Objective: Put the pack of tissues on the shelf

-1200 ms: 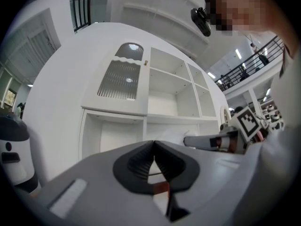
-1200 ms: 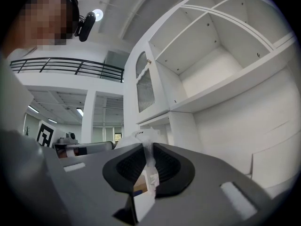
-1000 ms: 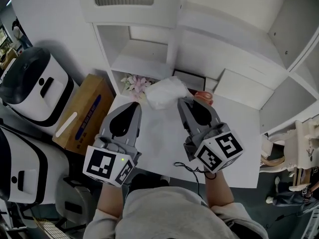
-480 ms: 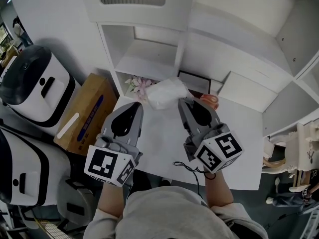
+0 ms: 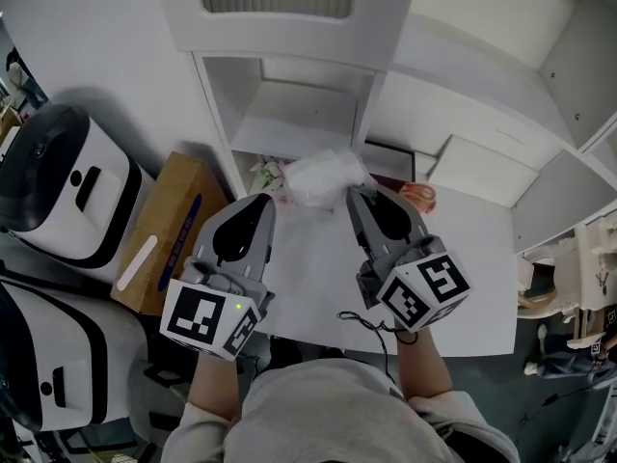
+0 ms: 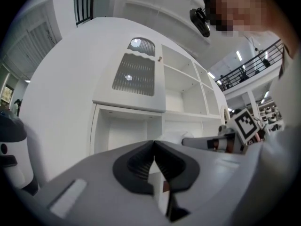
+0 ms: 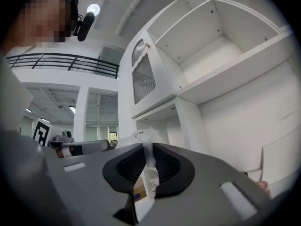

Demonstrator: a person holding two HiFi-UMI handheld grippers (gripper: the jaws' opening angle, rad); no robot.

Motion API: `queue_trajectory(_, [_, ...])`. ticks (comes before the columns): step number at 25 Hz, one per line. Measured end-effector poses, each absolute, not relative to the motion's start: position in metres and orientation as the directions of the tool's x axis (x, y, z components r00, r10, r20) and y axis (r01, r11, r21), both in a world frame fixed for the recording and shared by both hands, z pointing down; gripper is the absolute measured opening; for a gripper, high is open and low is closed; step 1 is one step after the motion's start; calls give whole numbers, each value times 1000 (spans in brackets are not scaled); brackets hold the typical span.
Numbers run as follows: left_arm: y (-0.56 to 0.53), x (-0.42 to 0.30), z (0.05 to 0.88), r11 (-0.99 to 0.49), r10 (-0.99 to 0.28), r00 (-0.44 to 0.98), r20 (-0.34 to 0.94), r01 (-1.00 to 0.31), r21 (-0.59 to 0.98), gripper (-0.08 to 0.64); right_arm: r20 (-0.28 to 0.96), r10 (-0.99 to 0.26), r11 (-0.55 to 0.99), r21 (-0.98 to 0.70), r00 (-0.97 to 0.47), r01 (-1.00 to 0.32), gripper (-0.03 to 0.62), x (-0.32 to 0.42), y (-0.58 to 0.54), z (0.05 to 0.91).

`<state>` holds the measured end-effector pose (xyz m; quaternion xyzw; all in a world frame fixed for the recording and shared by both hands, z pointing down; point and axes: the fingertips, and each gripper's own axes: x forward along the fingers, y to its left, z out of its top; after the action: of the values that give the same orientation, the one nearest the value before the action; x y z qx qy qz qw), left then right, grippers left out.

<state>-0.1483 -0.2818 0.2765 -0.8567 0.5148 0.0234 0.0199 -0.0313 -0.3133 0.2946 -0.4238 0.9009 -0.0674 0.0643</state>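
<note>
- Right gripper (image 5: 355, 197) was clamped on a thin fold of the plastic wrapper of the pack of tissues (image 5: 323, 174), its jaws nearly together on the film. The left gripper (image 5: 267, 201) had its jaws closed on nothing, just left of the pack.
- Both tools pointed level toward the white shelf (image 5: 289, 135) on the far side of the table (image 5: 463, 268). The pack hung off the right gripper's tip, in front of an open compartment and apparently not yet set down inside it.
- Pale flowers (image 5: 264, 174) showed just left of the pack, and a cardboard box (image 5: 169, 222) stood on the floor farther left.
- The hold took only wrapper, not the body of the pack. The film could stretch, tear or slide out, dropping the pack onto the table or the flowers short of the shelf.
- The compartment's upright divider stood close on the right. A bulging corner of the pack catching it, or catching the board's front edge, could drag the wrapper from the jaws.
- With the left gripper closed and off to the side, nothing supported the pack from beneath if it slipped.
</note>
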Motion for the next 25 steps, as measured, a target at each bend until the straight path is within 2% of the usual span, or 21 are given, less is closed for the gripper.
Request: queue_trajectory(25, [-334, -193, 287, -635, -771, 634, -57, -773, -2, 2, -47, -882, 469, -195, -469, -862, 46, -74, -355, 308])
